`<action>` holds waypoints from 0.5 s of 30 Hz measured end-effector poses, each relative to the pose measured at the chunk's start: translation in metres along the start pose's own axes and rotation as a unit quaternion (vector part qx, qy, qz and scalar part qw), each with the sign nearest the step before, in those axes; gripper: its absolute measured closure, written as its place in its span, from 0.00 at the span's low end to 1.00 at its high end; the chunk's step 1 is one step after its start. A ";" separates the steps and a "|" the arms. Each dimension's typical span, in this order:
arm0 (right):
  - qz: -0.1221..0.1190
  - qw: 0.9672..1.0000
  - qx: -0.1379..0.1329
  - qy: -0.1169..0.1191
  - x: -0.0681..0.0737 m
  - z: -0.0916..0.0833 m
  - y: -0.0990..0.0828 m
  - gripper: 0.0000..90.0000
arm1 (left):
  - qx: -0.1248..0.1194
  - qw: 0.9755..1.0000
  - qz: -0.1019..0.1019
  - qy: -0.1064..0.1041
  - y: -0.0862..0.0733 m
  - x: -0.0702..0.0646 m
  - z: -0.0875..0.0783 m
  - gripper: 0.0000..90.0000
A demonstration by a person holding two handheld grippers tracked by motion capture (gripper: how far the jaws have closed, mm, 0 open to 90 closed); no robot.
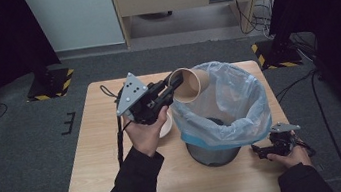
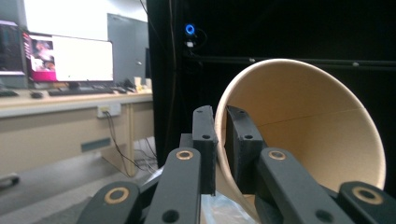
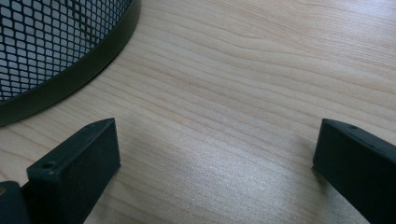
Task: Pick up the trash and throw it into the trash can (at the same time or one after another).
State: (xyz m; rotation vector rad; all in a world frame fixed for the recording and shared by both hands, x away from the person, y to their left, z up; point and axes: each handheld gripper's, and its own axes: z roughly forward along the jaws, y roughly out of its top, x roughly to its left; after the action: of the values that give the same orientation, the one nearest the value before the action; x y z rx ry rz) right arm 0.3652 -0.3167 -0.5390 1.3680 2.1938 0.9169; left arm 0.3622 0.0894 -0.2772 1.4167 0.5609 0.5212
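Left claw point(image 1: 166, 89), centre-left of the high view, pinches the paper cup point(image 1: 190, 84) by its rim, tipped sideways over the upper-left edge of the bin bag point(image 1: 240, 101). The cup looks light, thin, crushable; the rim is the stiffest hold. Left gripper view shows one pad inside the wall. Right claw point(image 3: 215, 163) rests open and empty on the bench point(image 3: 243, 70), beside the mesh bin point(image 3: 51, 51).

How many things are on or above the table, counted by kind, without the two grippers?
Paper cup: 1
Mesh waste bin: 1
Plastic bin liner: 1
White item under the left hand, partly hidden: 1
Total: 4
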 end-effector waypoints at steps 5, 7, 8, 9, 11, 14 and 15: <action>0.000 1.000 0.000 0.000 0.000 0.000 0.000 0.01 | 0.028 1.000 -0.001 -0.011 -0.012 -0.004 0.015 0.91; 0.000 1.000 0.000 0.000 0.000 0.000 0.000 0.01 | 0.039 0.999 0.000 -0.015 -0.016 -0.006 0.021 0.91; 0.000 1.000 0.000 0.000 0.000 0.000 0.000 0.01 | 0.042 0.999 -0.001 -0.017 -0.018 -0.007 0.023 0.91; -0.001 1.000 0.000 0.000 0.000 0.000 0.000 0.01 | 0.047 0.999 -0.001 -0.020 -0.020 -0.008 0.026 0.91; 0.000 1.000 0.000 0.000 0.000 0.000 0.000 0.01 | 0.054 0.998 -0.004 -0.028 -0.023 -0.008 0.031 0.89; 0.000 1.000 0.000 0.000 0.000 0.000 0.000 0.01 | 0.053 0.998 0.003 -0.035 -0.026 -0.008 0.035 0.77; 0.000 1.000 0.000 0.000 0.000 0.000 0.000 0.01 | 0.052 0.998 0.002 -0.035 -0.027 -0.008 0.035 0.75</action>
State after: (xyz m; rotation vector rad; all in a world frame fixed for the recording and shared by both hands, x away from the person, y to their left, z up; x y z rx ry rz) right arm 0.3652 -0.3167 -0.5390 1.3684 2.1942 0.9180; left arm 0.3788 0.0551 -0.3008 1.5288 0.5355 0.4482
